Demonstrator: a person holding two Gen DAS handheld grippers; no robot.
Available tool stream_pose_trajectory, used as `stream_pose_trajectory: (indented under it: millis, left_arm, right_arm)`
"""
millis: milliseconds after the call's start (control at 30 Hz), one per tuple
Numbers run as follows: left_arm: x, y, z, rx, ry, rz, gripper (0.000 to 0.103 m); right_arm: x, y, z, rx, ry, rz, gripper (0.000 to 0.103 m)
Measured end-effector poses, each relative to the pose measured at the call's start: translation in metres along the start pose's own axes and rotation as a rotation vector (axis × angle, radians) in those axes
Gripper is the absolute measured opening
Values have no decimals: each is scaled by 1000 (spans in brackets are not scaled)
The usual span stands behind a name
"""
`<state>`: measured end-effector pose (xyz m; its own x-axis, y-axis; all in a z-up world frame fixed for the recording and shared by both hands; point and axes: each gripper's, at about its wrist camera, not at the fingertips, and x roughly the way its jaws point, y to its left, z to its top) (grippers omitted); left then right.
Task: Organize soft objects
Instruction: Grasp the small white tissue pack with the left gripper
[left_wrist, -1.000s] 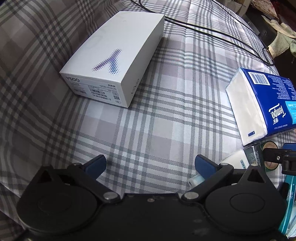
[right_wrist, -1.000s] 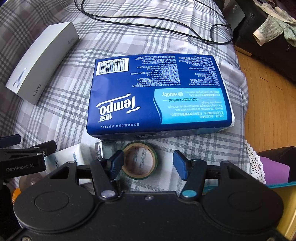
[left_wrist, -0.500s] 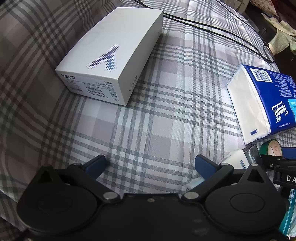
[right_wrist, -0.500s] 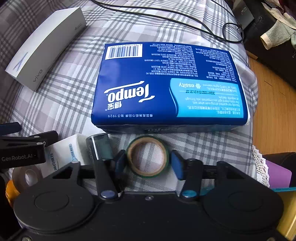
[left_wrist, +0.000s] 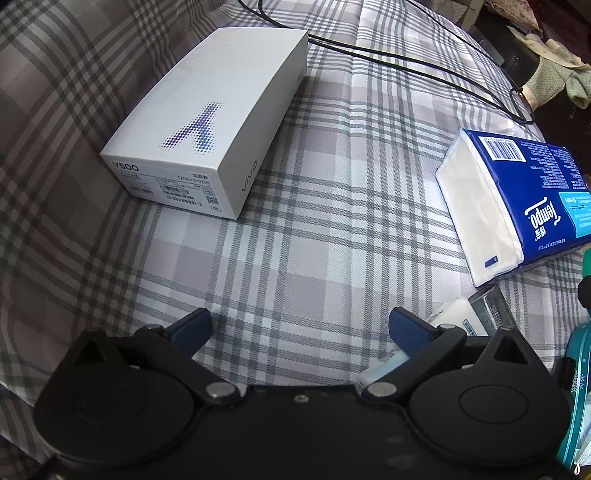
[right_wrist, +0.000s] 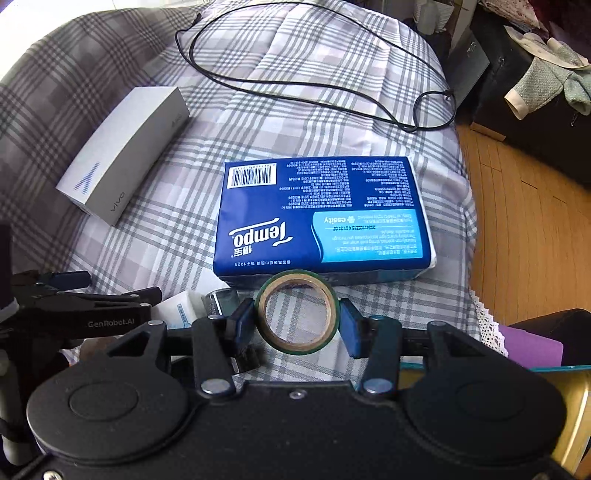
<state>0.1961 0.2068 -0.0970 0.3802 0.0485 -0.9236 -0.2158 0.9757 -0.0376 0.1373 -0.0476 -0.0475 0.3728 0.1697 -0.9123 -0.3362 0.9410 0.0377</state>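
The right gripper (right_wrist: 297, 320) pinches a roll of tape (right_wrist: 297, 341). The roll has a green rim and a brown inside, and you can look right through its hole. The two blue pads sit on its left and right sides, so the jaws are shut on it. The roll is up off the bed, a little in front of the near edge of the tissue pack (right_wrist: 321, 218).

The tissue pack is the soft thing here. It is blue with white ends and lies flat on the checked bedsheet (right_wrist: 303, 88), with its barcode facing up. A white phone box (right_wrist: 122, 151) lies well apart from it on the left. A black cable (right_wrist: 306, 85) loops over the sheet behind both. Near the right gripper, on its left, lie a small white packet (right_wrist: 181, 308) and a dark little tube (right_wrist: 221, 299), close to the pack's near corner.

The left gripper (left_wrist: 299, 328) hangs over a bare patch of sheet. Its jaws are spread wide with nothing between them. Past the bed on the right is a wooden floor (right_wrist: 532, 236).
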Motion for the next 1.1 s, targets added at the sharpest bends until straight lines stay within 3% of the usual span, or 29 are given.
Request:
stream_pose_trajectory:
  millis: [133, 267, 367, 600, 867, 967, 1100]
  left_arm:
    - [-14, -3, -3, 18, -53, -38, 102]
    - [-26, -20, -8, 102, -88, -99, 102]
    - [-33, -34, -13, 172, -122, -88, 102]
    - [-30, -46, -12, 233, -80, -131, 102]
    - [-20, -75, -25, 405, -41, -72, 102]
    - [-10, -81, -23, 418, -18, -69, 97]
    - [1, -78, -16, 385, 33, -104, 75]
  right_arm:
    - [-18, -6, -5, -1, -34, 1, 48]
    - [-30, -10, -11, -10, -54, -3, 48]
    - [-40, -14, -17, -12, -64, -2, 48]
    - [-61, -26, -23, 24, -102, 6, 48]
    - [-73, -43, -25, 82, -117, 7, 48]
    - [-76, -47, -28, 89, -119, -2, 48]
    - [-81, -59, -34, 106, -121, -16, 48]
